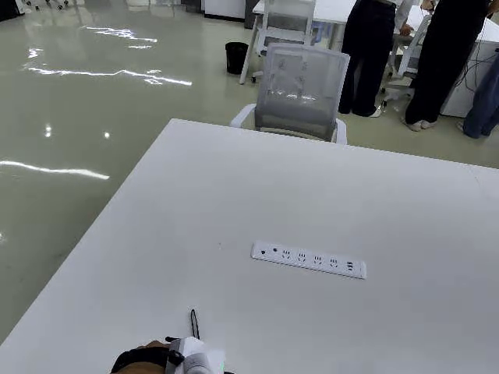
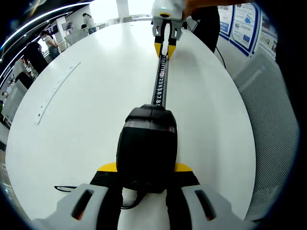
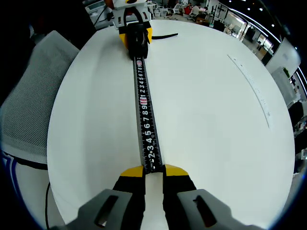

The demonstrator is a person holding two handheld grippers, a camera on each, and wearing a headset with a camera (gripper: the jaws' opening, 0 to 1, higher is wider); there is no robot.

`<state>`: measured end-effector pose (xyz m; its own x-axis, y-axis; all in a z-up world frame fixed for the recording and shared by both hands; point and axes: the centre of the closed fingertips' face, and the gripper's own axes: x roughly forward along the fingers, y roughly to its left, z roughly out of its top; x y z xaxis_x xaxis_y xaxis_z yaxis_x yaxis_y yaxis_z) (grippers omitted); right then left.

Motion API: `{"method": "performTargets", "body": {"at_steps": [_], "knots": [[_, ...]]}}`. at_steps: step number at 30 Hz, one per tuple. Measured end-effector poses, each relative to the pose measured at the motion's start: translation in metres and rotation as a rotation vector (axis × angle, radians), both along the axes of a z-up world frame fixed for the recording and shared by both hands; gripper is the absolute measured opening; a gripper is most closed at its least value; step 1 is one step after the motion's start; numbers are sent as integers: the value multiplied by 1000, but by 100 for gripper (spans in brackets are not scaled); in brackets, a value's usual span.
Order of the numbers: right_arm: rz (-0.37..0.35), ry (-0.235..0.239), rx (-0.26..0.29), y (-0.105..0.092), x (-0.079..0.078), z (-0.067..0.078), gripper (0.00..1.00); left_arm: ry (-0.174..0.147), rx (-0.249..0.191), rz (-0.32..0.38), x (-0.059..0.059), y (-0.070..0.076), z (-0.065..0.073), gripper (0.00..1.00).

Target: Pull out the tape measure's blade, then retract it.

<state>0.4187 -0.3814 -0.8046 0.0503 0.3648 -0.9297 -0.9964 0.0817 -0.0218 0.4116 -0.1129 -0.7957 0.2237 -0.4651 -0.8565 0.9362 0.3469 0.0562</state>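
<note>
My left gripper [image 2: 146,167] is shut on the black tape measure case [image 2: 146,143], which rests on the white table [image 2: 81,143]. The black blade [image 2: 160,81] with white numbers runs straight out along the tabletop to my right gripper [image 2: 164,48]. In the right gripper view, my right gripper [image 3: 153,171] is shut on the blade's end, and the blade [image 3: 145,110] leads away to the case [image 3: 136,36] in the left gripper [image 3: 135,36]. A black strap [image 2: 91,189] lies beside the case. In the head view, the left gripper [image 1: 191,362] shows at the bottom edge.
A white power strip [image 1: 309,259] lies flat mid-table, apart from the blade. A grey mesh chair [image 1: 300,89] stands at the table's far edge. People [image 1: 370,54] stand at another table behind it, near a black bin [image 1: 236,57]. Another mesh chair [image 3: 33,96] borders the table.
</note>
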Motion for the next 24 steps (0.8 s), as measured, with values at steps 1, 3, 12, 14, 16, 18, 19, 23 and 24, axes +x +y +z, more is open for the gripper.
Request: {"method": "performTargets", "body": {"at_steps": [1,3,12,14,16,18,19,23,24], "knots": [[-1,0,0,0,0,1,11,0,0,0,0,0,0,31],[-1,0,-1,0,0,-1,11,0,0,-1,0,0,0,31],[-3,1,-6,-4,1,-1,11,0,2,2,0,0,1,31],[-8,-2,-3,-4,1,-1,11,1,1,2,0,0,1,31],[-9,-4,-4,-4,0,0,11,2,1,1,0,0,1,31],[-16,-3,-1,-4,1,0,11,2,1,1,0,0,1,31],[-27,0,5,-4,1,0,11,3,3,4,0,0,1,31],[-23,0,7,-3,1,1,11,11,11,5,1,1,0,31],[-23,0,6,-3,1,0,11,12,13,5,1,1,0,31]]}}
